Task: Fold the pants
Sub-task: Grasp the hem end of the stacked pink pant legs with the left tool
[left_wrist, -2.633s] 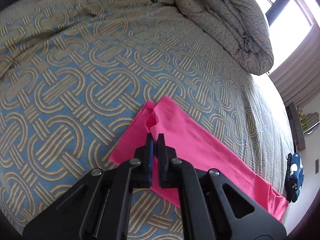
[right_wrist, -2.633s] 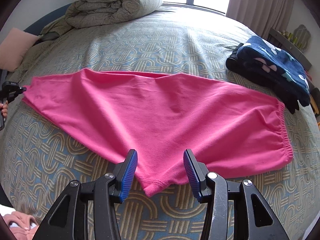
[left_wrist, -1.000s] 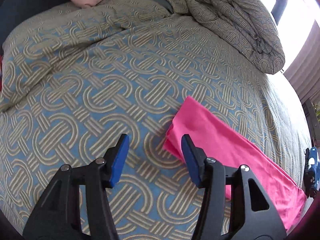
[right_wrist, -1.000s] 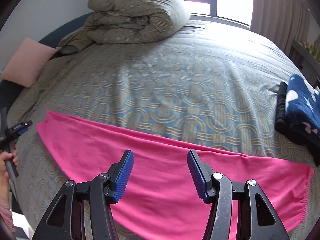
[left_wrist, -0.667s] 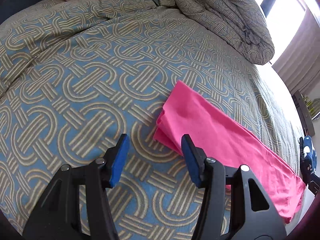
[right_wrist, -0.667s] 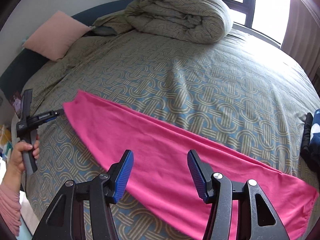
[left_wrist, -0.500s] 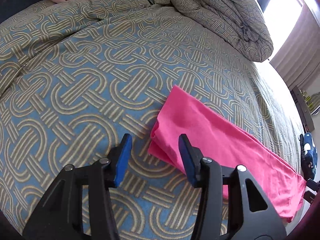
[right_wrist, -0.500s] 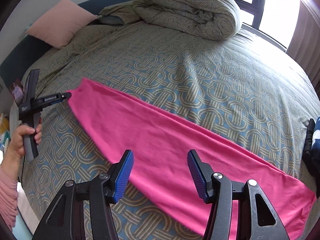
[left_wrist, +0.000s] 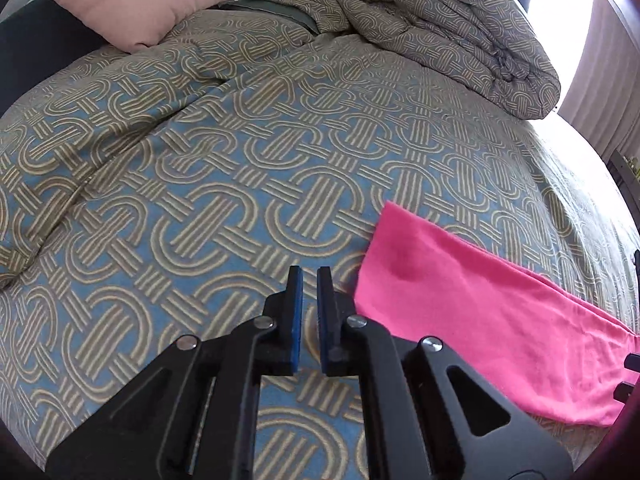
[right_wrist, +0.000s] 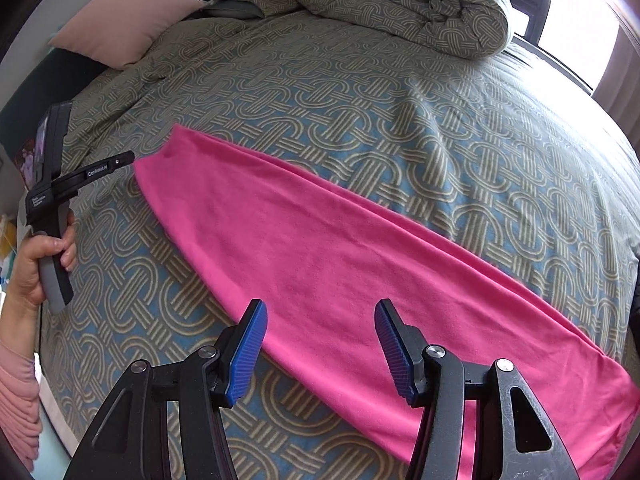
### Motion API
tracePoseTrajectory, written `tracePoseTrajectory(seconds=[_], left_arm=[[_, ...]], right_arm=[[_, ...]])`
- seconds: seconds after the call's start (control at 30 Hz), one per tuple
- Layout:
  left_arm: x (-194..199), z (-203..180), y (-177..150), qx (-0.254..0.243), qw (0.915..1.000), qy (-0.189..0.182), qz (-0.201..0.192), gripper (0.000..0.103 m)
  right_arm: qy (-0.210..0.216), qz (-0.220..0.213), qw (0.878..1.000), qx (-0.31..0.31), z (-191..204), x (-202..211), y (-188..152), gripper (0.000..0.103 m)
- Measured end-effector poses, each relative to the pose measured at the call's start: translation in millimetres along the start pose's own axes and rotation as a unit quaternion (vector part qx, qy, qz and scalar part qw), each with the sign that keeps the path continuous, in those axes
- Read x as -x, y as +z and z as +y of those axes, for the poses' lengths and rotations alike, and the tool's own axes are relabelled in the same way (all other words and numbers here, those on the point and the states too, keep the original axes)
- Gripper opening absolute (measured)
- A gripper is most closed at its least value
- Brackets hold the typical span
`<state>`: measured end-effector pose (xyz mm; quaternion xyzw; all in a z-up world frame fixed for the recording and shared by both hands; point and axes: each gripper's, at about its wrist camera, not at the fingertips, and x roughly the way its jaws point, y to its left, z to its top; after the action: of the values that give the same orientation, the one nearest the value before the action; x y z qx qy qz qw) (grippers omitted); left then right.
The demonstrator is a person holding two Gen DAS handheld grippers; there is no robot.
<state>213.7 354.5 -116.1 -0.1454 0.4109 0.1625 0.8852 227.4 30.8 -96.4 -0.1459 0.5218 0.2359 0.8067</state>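
While the pants (right_wrist: 332, 256) lie folded lengthwise on the bed (right_wrist: 360, 92), the left gripper (left_wrist: 310, 312) hovers nearly closed, empty, beside the hem; the right gripper (right_wrist: 320, 344) gapes above, seemingly ready for the next fold.

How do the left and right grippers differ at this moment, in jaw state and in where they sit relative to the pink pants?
The left gripper has its jaws nearly closed with only a narrow gap and nothing between them; the right gripper is wide open. The left gripper sits over bare bedspread just off the narrow end of the pink pants; the right gripper hovers over their long near edge. Both have blue pads and grip no cloth.
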Motion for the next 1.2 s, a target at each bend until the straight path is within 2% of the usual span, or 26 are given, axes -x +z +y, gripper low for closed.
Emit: tracePoseTrajectory(seconds=[0.13, 0.37, 0.4, 0.43, 0.5, 0.57, 0.67, 0.7, 0.8, 0.93, 0.97, 1.07, 1.13, 1.2], left_arm=[[1, 11, -2, 0.003, 1.0, 0.006, 0.001, 0.007], [3, 9, -8, -0.014, 0.9998, 0.01, 0.006, 0.007], [4, 9, -9, -0.01, 0.9999, 0.007, 0.01, 0.011], [5, 10, -10, -0.002, 0.9999, -0.001, 0.016, 0.016], [5, 14, -13, 0.022, 0.9989, -0.026, 0.032, 0.05], [7, 18, -19, 0.054, 0.9951, -0.071, 0.042, 0.059], [-1, 18, -26, 0.101, 0.9804, -0.15, 0.078, 0.059], [-5, 16, -28, 0.112, 0.9769, -0.159, 0.088, 0.059], [-9, 9, -28, 0.117, 0.9776, -0.149, 0.091, 0.059], [-16, 1, -23, 0.132, 0.9714, -0.173, 0.095, 0.059], [-18, 0, -22, 0.135, 0.9708, -0.175, 0.093, 0.053], [-28, 0, -15, 0.145, 0.9668, -0.185, 0.099, 0.005], [-30, 5, -15, 0.164, 0.9611, -0.201, 0.095, 0.006], [-27, 6, -16, 0.167, 0.9604, -0.206, 0.085, 0.006]], right_arm=[[0.008, 0.008, 1.0, 0.009, 11, -10, 3, 0.057], [0.017, 0.016, 0.999, 0.026, 27, -20, 8, 0.057], [0.017, 0.015, 0.999, 0.028, 28, -20, 9, 0.057], [0.017, 0.015, 0.999, 0.029, 29, -20, 10, 0.057], [0.016, 0.013, 0.999, 0.029, 29, -20, 10, 0.057], [0.016, 0.012, 0.999, 0.026, 27, -19, 10, 0.057], [0.017, 0.012, 1.0, 0.018, 23, -19, 11, 0.057], [0.016, 0.013, 1.0, 0.017, 22, -19, 10, 0.057], [0.017, 0.015, 1.0, 0.009, 18, -21, 10, 0.057], [0.019, 0.013, 1.0, 0.008, 16, -19, 9, 0.057], [0.018, 0.014, 1.0, 0.008, 15, -20, 10, 0.057], [0.022, 0.017, 1.0, -0.003, 11, -23, 11, 0.057], [0.025, 0.019, 0.999, -0.008, 9, -25, 11, 0.057], [0.025, 0.021, 0.999, -0.008, 8, -28, 11, 0.057]])
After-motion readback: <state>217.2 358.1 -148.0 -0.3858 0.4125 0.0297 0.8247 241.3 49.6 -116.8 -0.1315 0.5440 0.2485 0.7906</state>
